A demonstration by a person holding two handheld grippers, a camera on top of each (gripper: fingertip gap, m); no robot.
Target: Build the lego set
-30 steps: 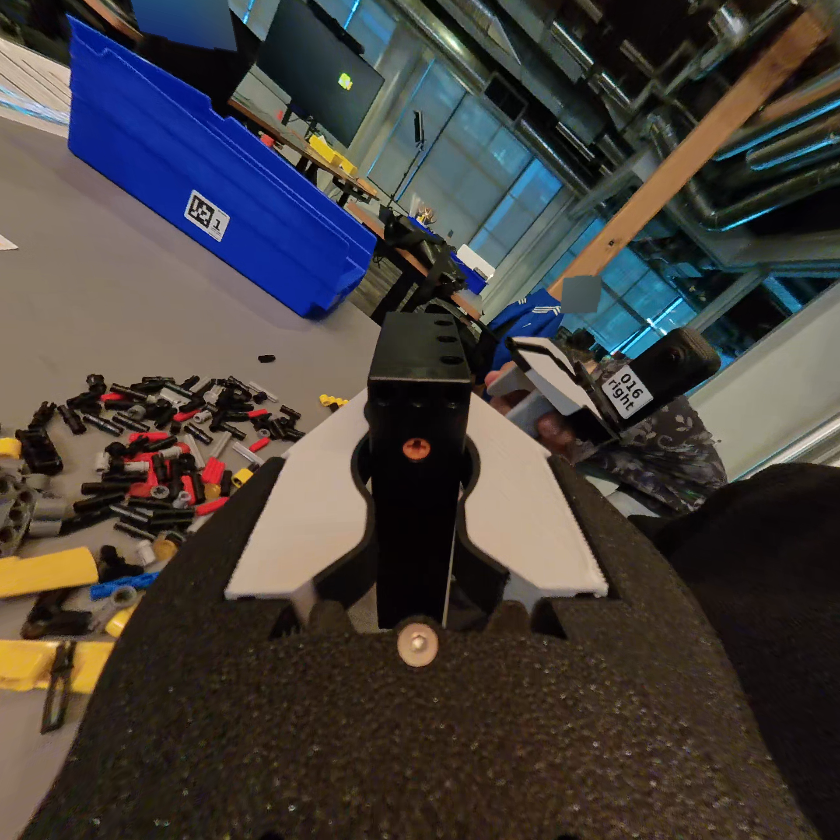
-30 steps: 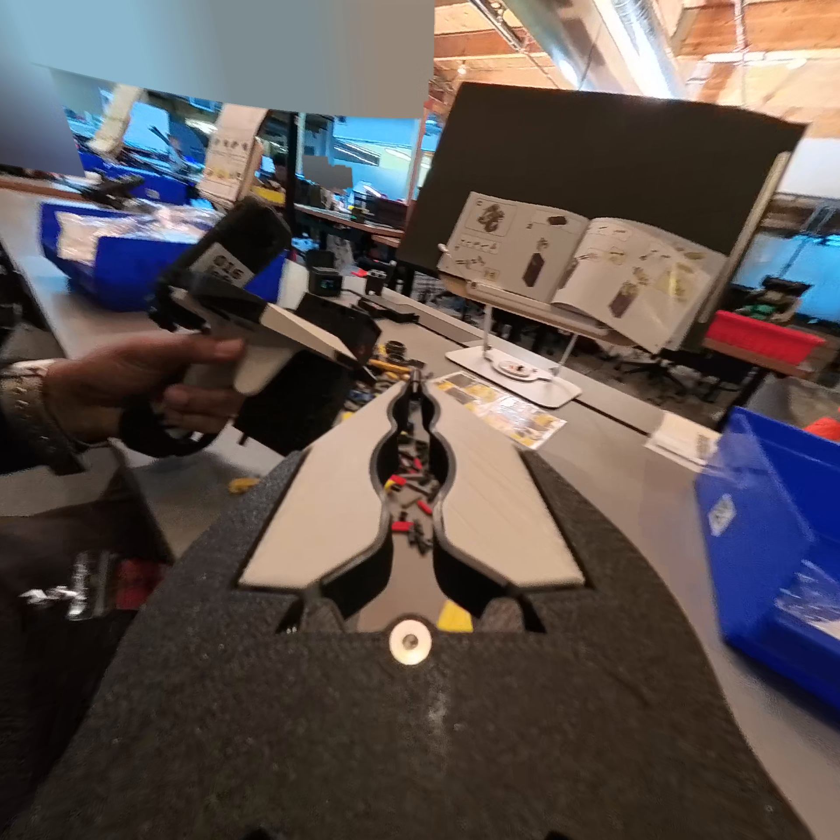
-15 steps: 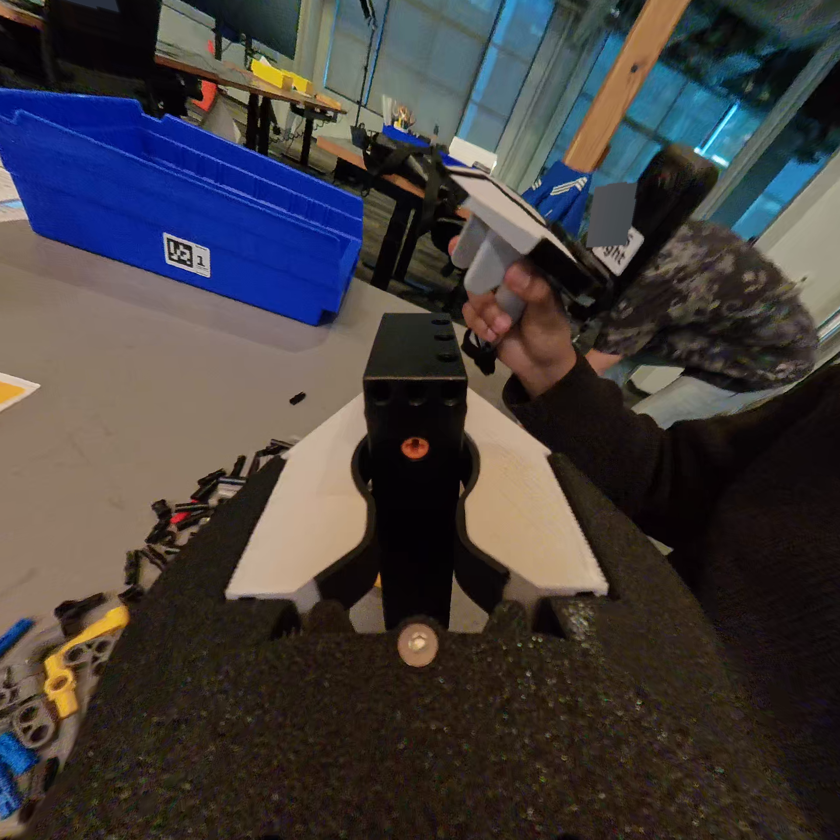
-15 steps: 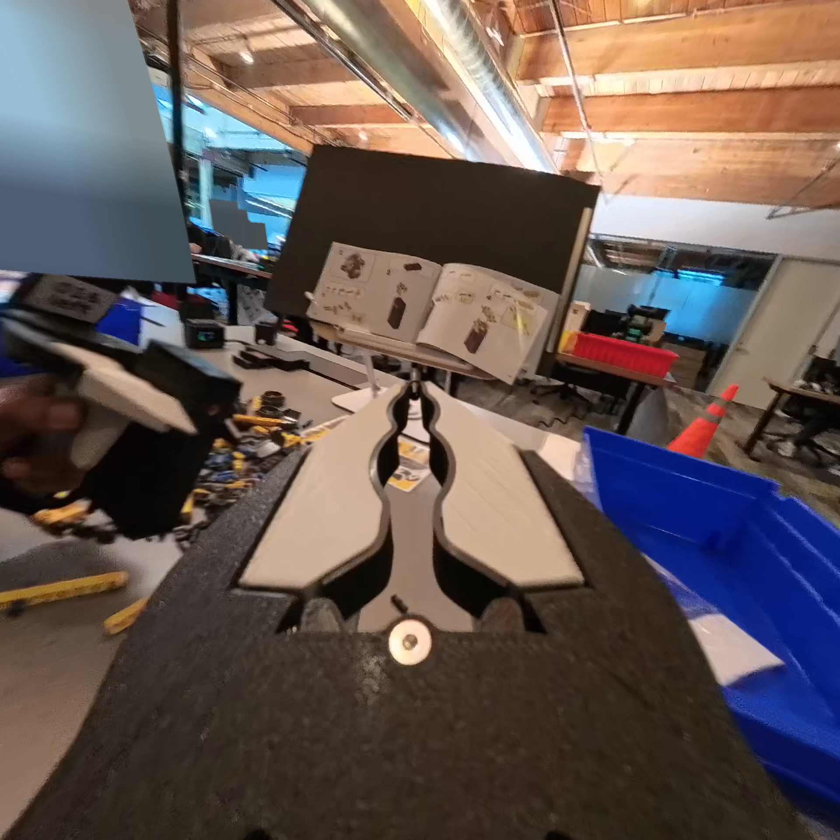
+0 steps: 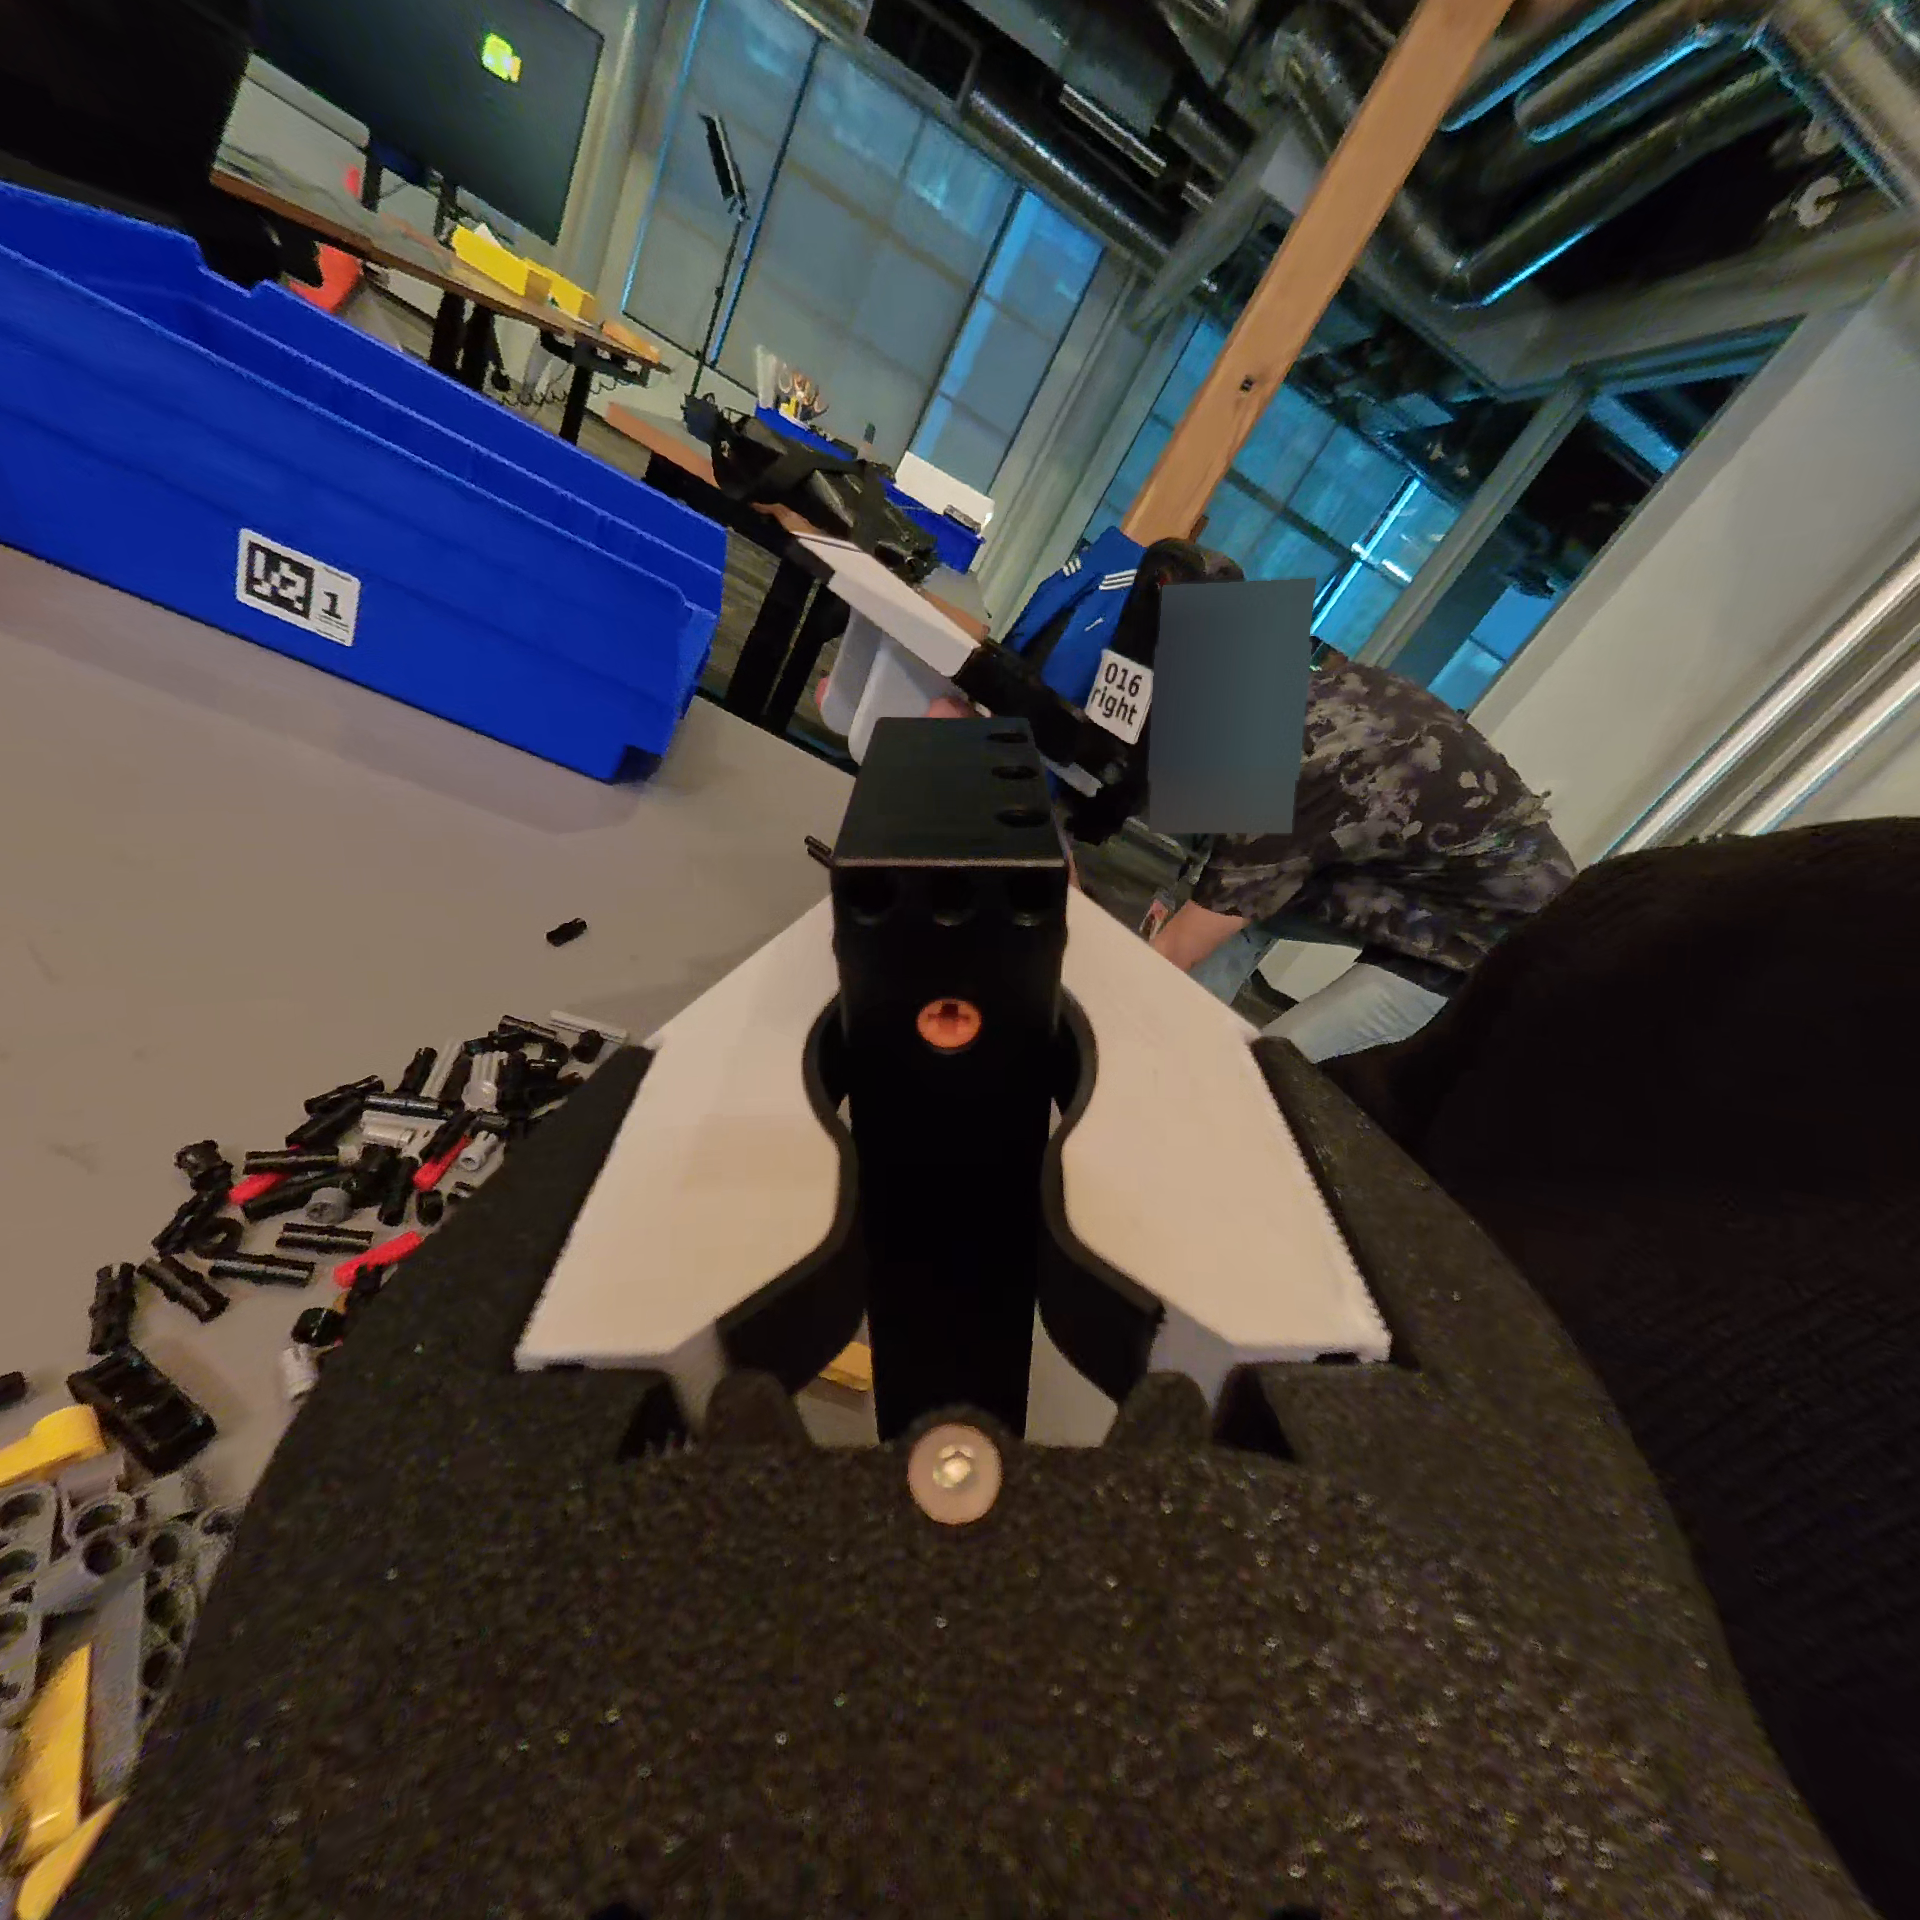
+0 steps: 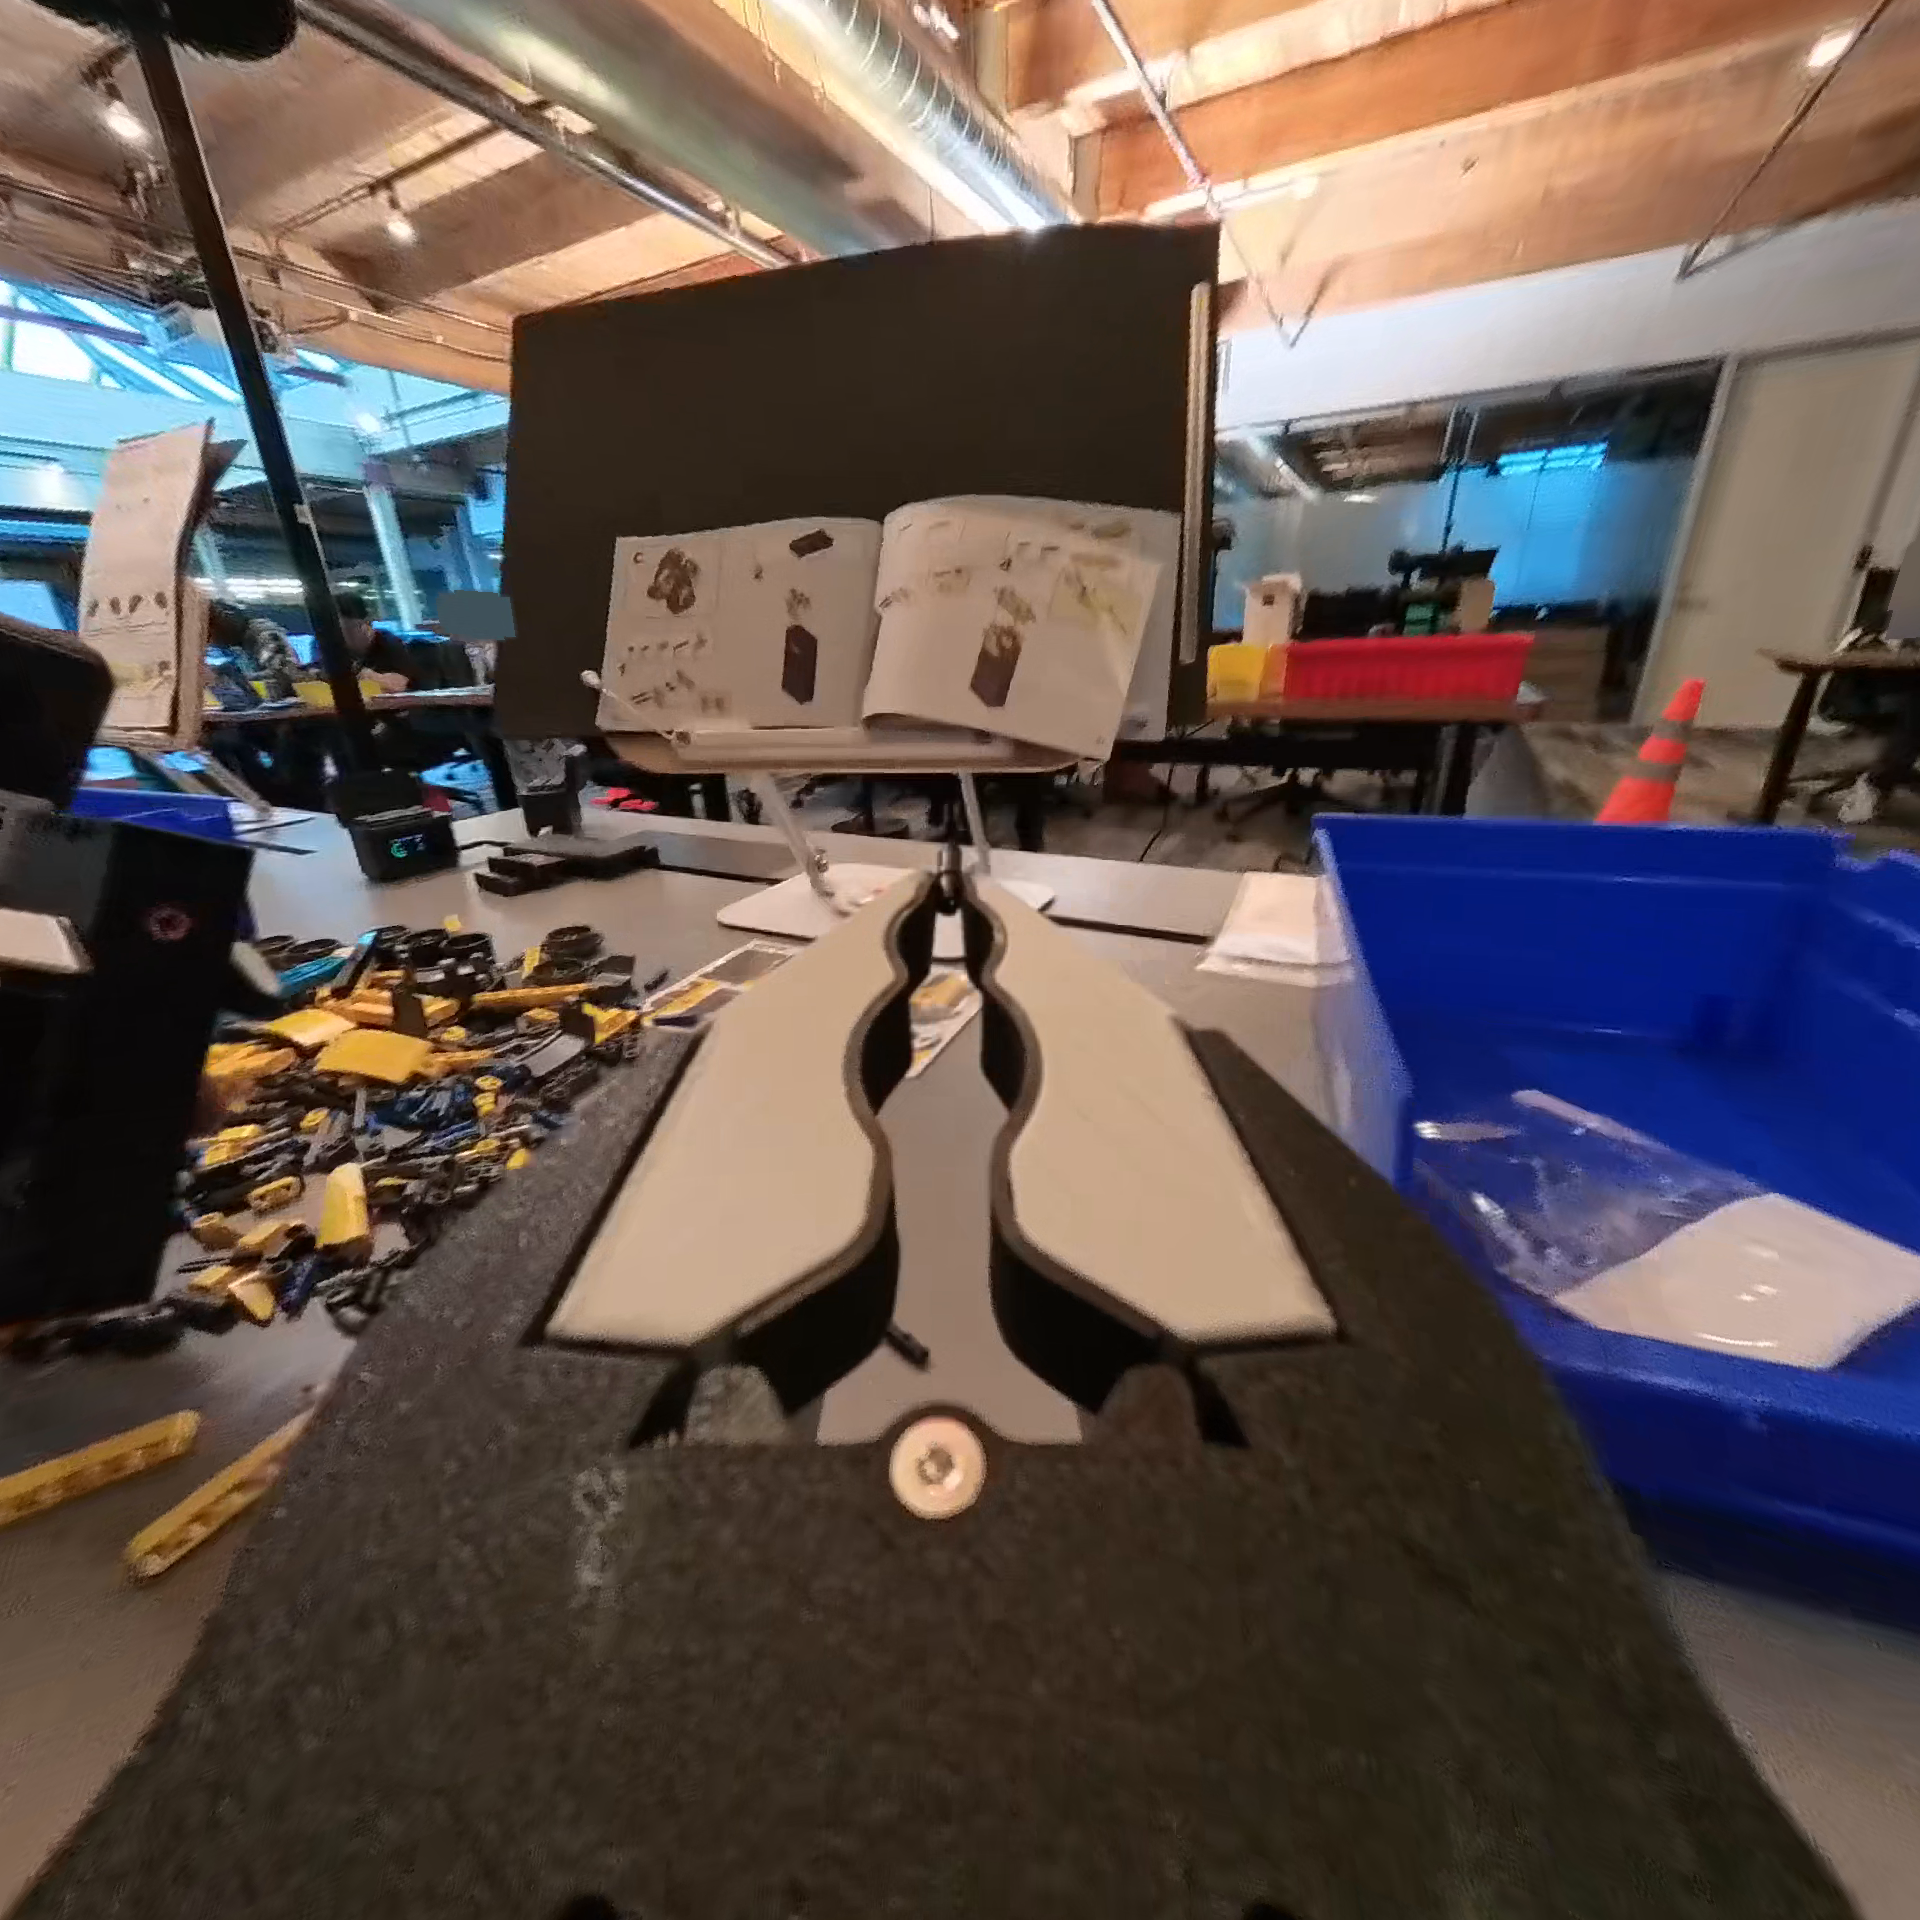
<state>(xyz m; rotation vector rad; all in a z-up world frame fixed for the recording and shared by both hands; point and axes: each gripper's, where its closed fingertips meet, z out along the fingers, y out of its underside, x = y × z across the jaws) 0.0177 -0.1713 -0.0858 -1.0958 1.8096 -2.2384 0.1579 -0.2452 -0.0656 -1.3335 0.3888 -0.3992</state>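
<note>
My left gripper [image 5: 951,909] is shut on a tall black block [image 5: 951,1153] with a row of holes at its top and an orange pin in its face. It holds the block above the grey table [image 5: 312,883]. My right gripper [image 6: 948,883] is shut, with a small black pin [image 6: 945,871] pinched at its tips, above the table. It points at an open instruction booklet [image 6: 883,623] on a stand. The right gripper shows beyond the block in the left wrist view [image 5: 914,634]. The block and the left gripper show at the left edge of the right wrist view [image 6: 104,1039].
A pile of small black, red, grey and yellow parts [image 5: 343,1174] lies on the table, also in the right wrist view [image 6: 395,1060]. A blue bin [image 5: 436,540] stands far left. Another blue bin [image 6: 1558,862] holding plastic bags stands right. A person [image 5: 1403,831] bends nearby. My right fingertips sit around 15 cm from my left ones.
The right gripper has swung right, away from the left gripper, toward the booklet and the blue bin. The left gripper has tilted and shifted, with the black block still held in it.
</note>
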